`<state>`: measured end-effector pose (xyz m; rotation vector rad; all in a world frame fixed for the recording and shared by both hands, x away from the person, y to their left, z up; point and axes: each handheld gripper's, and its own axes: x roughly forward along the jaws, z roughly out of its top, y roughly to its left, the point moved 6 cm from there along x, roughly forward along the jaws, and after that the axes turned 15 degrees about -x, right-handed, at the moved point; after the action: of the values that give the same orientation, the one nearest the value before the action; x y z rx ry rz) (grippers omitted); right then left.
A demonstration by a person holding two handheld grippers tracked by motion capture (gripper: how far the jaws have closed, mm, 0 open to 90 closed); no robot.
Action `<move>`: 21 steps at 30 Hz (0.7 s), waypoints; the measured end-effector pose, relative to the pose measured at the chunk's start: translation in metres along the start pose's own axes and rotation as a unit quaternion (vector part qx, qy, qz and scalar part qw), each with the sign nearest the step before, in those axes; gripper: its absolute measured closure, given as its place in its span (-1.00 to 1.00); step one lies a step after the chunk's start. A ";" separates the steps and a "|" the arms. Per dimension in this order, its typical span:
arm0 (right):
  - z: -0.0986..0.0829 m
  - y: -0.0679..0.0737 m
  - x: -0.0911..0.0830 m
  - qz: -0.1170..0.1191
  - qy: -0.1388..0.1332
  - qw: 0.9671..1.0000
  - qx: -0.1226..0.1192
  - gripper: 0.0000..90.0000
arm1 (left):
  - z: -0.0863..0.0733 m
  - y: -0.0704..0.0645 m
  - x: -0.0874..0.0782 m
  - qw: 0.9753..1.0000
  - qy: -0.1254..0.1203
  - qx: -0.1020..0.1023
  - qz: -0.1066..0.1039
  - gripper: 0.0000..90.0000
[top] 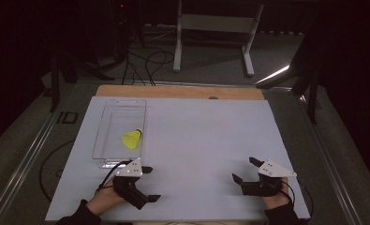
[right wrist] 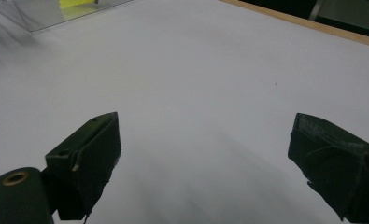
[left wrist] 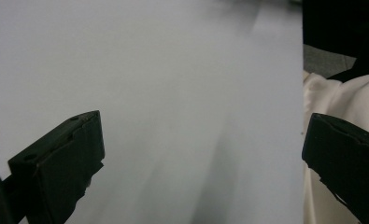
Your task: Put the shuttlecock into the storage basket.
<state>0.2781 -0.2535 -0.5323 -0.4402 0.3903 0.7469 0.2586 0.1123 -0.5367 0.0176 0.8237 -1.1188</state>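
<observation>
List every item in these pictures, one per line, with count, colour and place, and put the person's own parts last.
shuttlecock: one, yellow, inside the clear box, toward its near right part.
clear box: one, see-through, on the left half of the white sheet.
white sheet: one, white, covers most of the table top.
table: one, wooden edge shows along the far side.
stand: one, pale grey, on the floor beyond the table.
cables: several, black, on the floor behind the table.
left claw: one, black with a grey plate, near left edge of the sheet, jaws apart, holding nothing.
right claw: one, black with a grey plate, near right, jaws apart, holding nothing.
hands: two, at the near edge, each gripping a claw.
</observation>
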 end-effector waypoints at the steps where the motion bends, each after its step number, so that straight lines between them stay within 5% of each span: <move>1: 0.000 0.000 0.000 0.000 0.000 1.000 0.001 -0.79 | -0.001 0.001 -0.002 1.000 -0.002 0.000 0.003 -1.00; 21: -0.002 0.000 -0.001 0.004 0.002 1.000 0.004 -0.79 | -0.014 0.019 -0.017 0.998 -0.050 0.000 0.042 -1.00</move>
<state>0.2773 -0.2547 -0.5333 -0.4334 0.3980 0.7524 0.2622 0.1405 -0.5439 -0.0034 0.7281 -1.0314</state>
